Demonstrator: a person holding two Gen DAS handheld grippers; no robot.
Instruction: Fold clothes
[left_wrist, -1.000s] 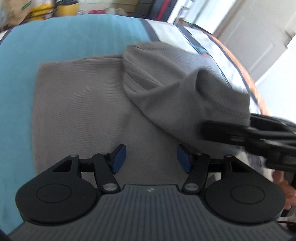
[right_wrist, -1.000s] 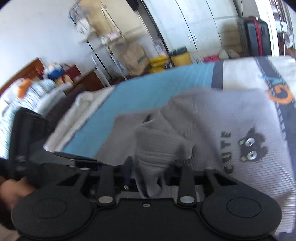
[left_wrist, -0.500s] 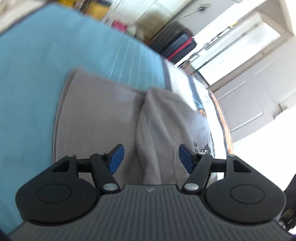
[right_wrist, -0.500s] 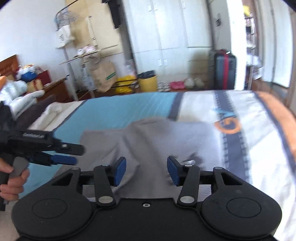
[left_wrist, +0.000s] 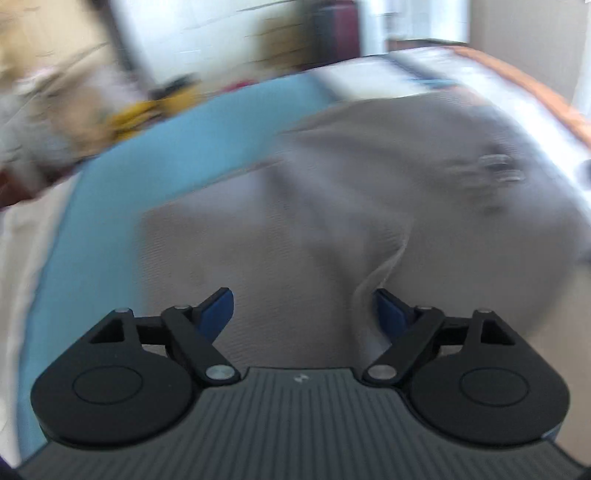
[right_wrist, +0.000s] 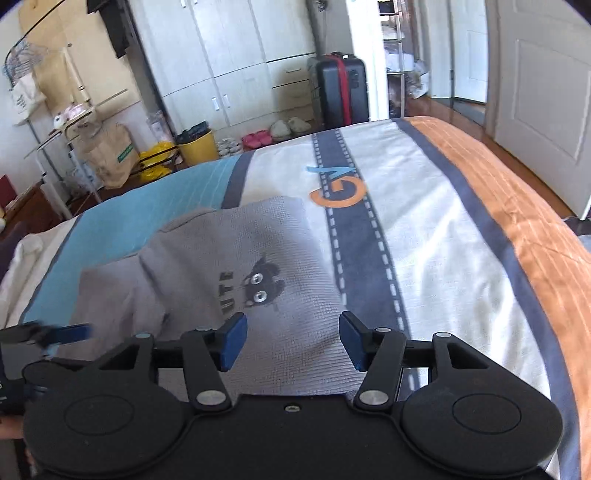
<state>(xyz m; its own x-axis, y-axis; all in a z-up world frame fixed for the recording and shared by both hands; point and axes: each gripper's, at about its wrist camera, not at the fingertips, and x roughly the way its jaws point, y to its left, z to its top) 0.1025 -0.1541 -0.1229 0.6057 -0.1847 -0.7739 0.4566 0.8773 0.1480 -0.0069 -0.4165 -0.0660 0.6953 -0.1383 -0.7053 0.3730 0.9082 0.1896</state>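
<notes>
Grey waffle-knit top w/ a black cartoon-cat print (right_wrist: 236, 266) lies on the bed w/ the blue, white & orange striped cover (right_wrist: 424, 229), partly folded: one flap is doubled over, cat print facing up.

Rt wrist view: top fills lower centre, running from the tongs up toward upper left; long axis approx diagonal, lower right to upper left. Right tongs (right_wrist: 292, 338) sit over the near hem, jaws spread & opening, nothing pinched; cloth is below/behind the blue pads, not between them. Left tongs (right_wrist: 55, 334) show blurred at lower left edge, beside the top's left side.

Lft wrist view is v. blurred. Left tongs (left_wrist: 304, 314) are spread wide, jaws opening, empty. Top (left_wrist: 332, 206) is straight ahead, from centre to upper right; a raised fold ridge (left_wrist: 384, 266) runs up from just by the right-hand pad.

Judgement: next fold prob. turns on that ridge/left edge. Left tongs are nearer the unfolded left portion; right tongs are nearer the hem under the print. Whether either set touches the cloth — can't tell.
</notes>
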